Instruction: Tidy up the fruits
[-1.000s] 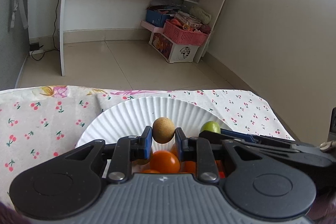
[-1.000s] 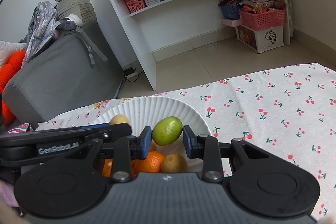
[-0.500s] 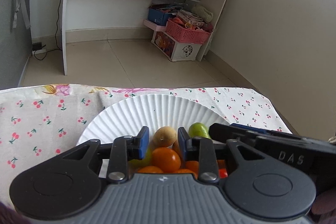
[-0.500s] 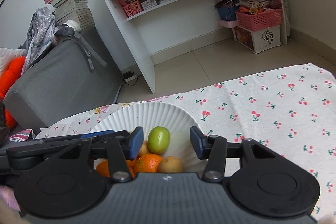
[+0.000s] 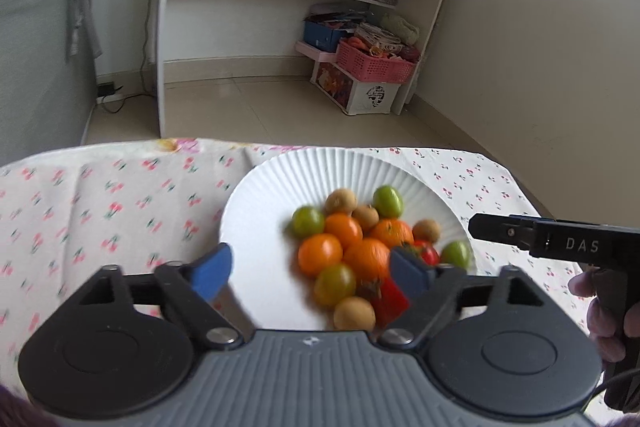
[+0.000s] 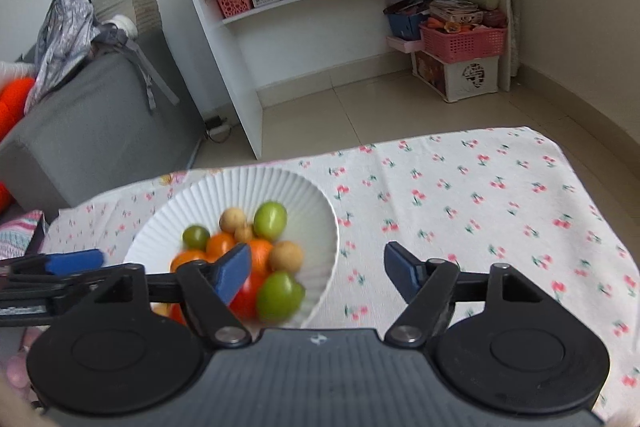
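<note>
Fruits, a heap of small round orange, green, tan and red pieces point(image 5: 352, 251), lie gathered in the white fluted paper plate point(image 5: 280, 179) on the counter covered with a white cherry-print cloth point(image 6: 480, 195). No loose piece shows on the cloth in either view. The left gripper point(image 5: 308, 269) hangs over the near rim of the plate; its blue-padded fingers point(image 5: 212, 267) are opening and stand wide, with nothing pinched between them, the pile lying below and beyond. The right gripper point(image 6: 316, 269) sits at the plate's right edge, its fingers point(image 6: 404, 269) likewise opening and empty, one over the fruit and the other over bare cloth. Both look to be at the release step, each having let a piece go into the plate. Judging by the bare cloth, the gathering seems nearly or wholly done. The next move calls for lifting both tools clear without nudging the heap, then checking out-of-view parts of the counter for any stray piece.
</note>
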